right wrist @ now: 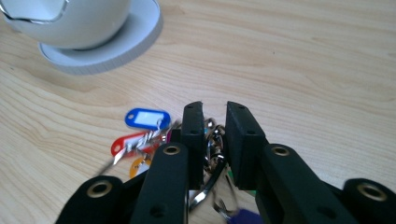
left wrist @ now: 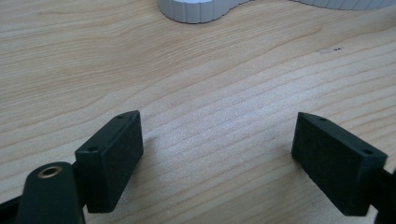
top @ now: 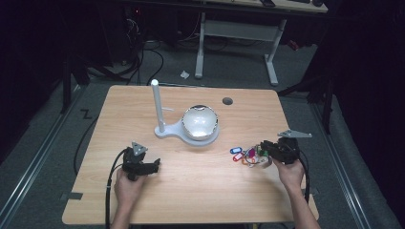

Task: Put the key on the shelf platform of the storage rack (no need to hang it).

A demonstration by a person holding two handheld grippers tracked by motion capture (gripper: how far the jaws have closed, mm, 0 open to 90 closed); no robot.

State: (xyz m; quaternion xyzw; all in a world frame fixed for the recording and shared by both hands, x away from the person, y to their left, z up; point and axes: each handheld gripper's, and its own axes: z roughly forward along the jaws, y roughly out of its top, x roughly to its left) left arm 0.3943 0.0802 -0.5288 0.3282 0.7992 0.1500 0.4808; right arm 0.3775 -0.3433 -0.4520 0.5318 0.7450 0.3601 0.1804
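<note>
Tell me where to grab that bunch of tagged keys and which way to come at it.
Grip the bunch of keys at its metal rings, probably from above with the jaws straddling them. The plastic tags lie flat and fan out loosely on the table, so they would likely slip. The rings are where everything joins. The right gripper is shut on them there; the left gripper stands open.

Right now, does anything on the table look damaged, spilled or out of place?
Nothing stands out. The white bowl sits upright on its stand, and the right gripper grips the bunch of key tags.
</note>
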